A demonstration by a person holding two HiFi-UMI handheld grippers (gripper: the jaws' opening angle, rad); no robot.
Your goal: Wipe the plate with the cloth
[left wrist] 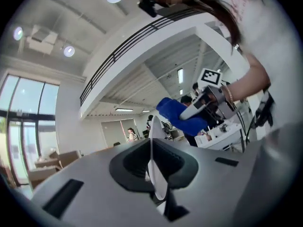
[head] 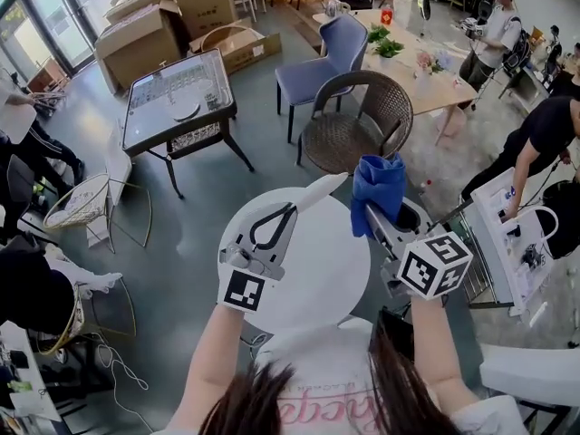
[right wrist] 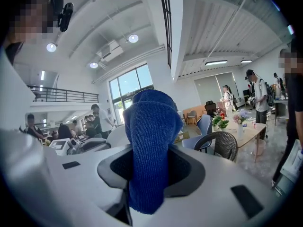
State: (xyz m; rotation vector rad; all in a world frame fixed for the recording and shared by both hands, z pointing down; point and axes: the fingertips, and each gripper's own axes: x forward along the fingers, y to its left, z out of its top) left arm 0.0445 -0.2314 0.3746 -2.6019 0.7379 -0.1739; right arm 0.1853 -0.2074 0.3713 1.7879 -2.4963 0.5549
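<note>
Plate: a white plate (head: 319, 191) is held edge-on in the air above the far edge of a round white table (head: 317, 275).
Left gripper: the left gripper (head: 290, 210) has its jaws pressed together on the plate's rim. Its own view shows the plate (left wrist: 156, 174) standing on edge between them.
Right gripper: the right gripper (head: 373, 221) pinches a folded blue cloth (head: 379, 188), which bulges out past the jaw tips (right wrist: 149, 141).
Cloth and plate: they are just beside each other at the plate's far rim. Whether they touch cannot be told.
Done: both things appear to be picked up, gripped and brought together over the table.
Left: the wiping itself. No view shows the plate's face, so any rubbing already done cannot be judged.
Next, likely: bring the cloth flat against the plate's face and sweep across it.
</note>
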